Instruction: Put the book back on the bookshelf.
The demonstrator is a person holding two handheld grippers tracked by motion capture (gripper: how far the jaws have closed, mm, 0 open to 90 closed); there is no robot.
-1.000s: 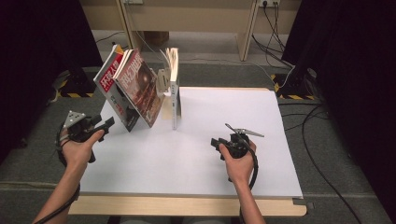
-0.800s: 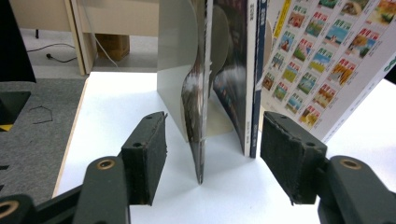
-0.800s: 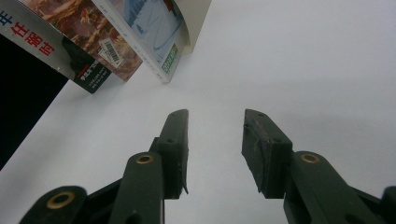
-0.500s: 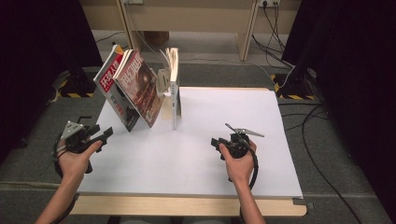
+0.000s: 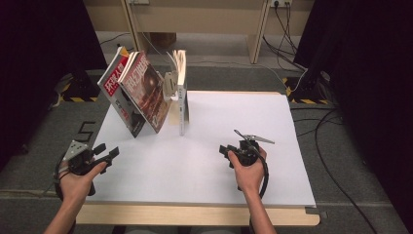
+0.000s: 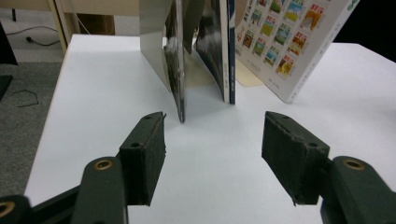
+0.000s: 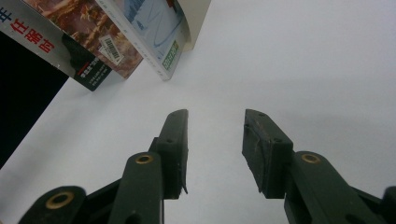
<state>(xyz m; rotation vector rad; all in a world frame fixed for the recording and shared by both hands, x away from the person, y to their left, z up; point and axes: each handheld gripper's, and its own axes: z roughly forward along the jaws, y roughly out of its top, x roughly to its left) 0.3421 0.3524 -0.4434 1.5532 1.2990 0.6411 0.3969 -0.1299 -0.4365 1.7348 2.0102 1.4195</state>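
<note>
The left tool (image 5: 108,154) hangs at the table's (image 5: 272,126) near left edge in the high view, jaws apart and empty; the right tool (image 5: 225,149) sits over the table's near middle, also open and empty. Magazines (image 5: 139,92) lean together at the far left corner beside an upright book (image 5: 181,90). In the left gripper view, the left tool (image 6: 212,147) gapes wide toward the standing magazines (image 6: 219,51). In the right gripper view, the right tool (image 7: 215,149) stands parted over bare table, magazines (image 7: 88,42) beyond.
</note>
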